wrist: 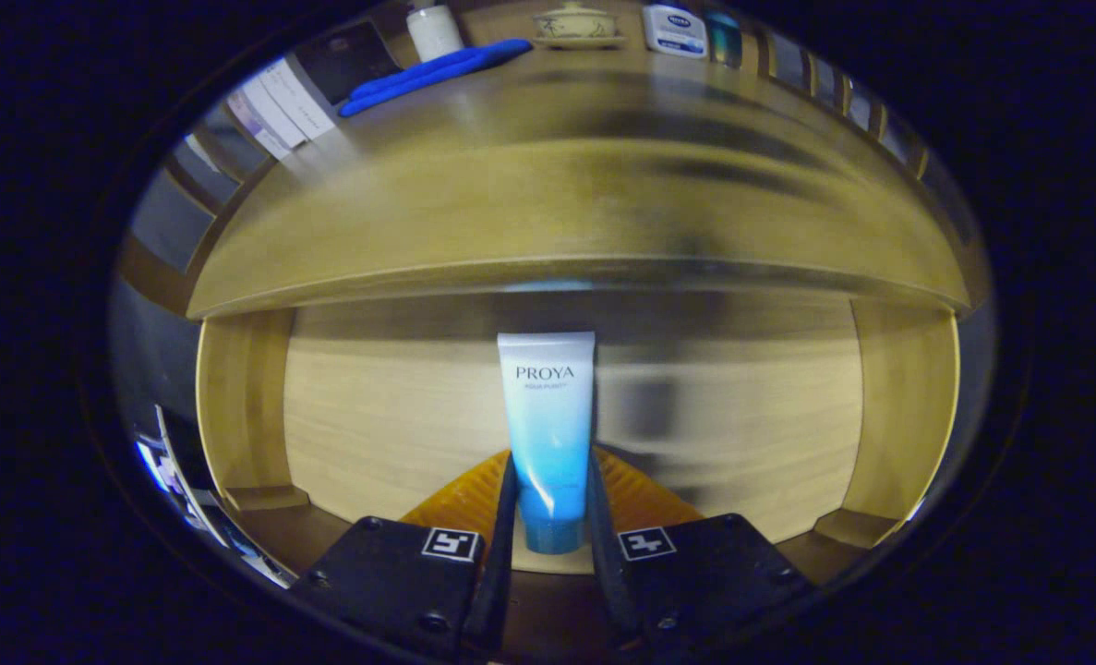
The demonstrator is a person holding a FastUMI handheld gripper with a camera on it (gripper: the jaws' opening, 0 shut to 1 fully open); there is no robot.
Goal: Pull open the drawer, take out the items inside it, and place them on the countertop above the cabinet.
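A white-to-blue cosmetic tube [548,425] stands cap-down between my two fingers, and my gripper [550,489] is shut on its lower half near the blue cap. Behind the tube lies the open wooden drawer [391,416], its pale bottom board and two side walls showing. Above the drawer runs the cabinet's wooden countertop [566,203], blurred by motion. The tube's top edge reaches up to just under the countertop's front lip.
At the back of the countertop lie a blue cloth-like item [432,74], a white bottle [434,30], a small lidded ceramic dish [573,26] and a white-and-blue tube [675,30]. White paper sheets [280,106] lie at the counter's left end.
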